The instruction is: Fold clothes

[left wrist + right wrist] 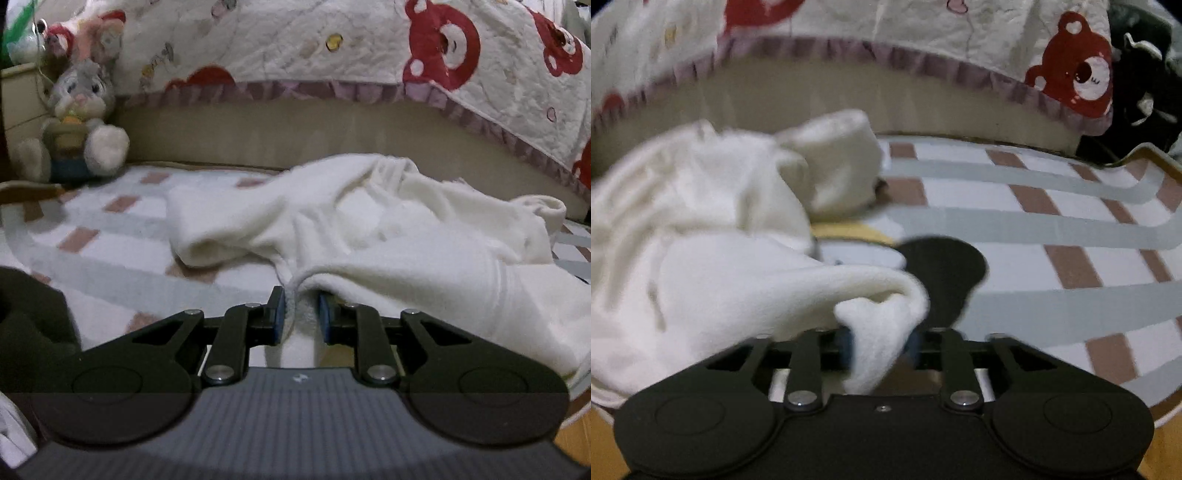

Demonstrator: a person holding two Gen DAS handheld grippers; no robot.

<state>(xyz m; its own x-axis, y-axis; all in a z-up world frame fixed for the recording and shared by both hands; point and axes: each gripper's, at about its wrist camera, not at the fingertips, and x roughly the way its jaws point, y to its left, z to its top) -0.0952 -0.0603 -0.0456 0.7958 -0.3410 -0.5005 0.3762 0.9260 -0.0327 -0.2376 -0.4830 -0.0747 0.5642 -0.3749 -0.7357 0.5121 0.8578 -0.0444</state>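
Left wrist view: left gripper (pixel 302 314) pinches the white garment (pixel 369 229); right gripper (pixel 881 347) loosely brackets its edge; garment lies crumpled, unfolded, near the plush rabbit (pixel 74 122).

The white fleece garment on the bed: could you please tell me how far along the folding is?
Done: nothing looks neatly folded yet; the white garment lies rumpled on the checked sheet. In hand: the left gripper pinches an edge of it, and the right gripper has a corner between its jaws, though blur hides whether they press. Left: spreading it flat and making the folds.
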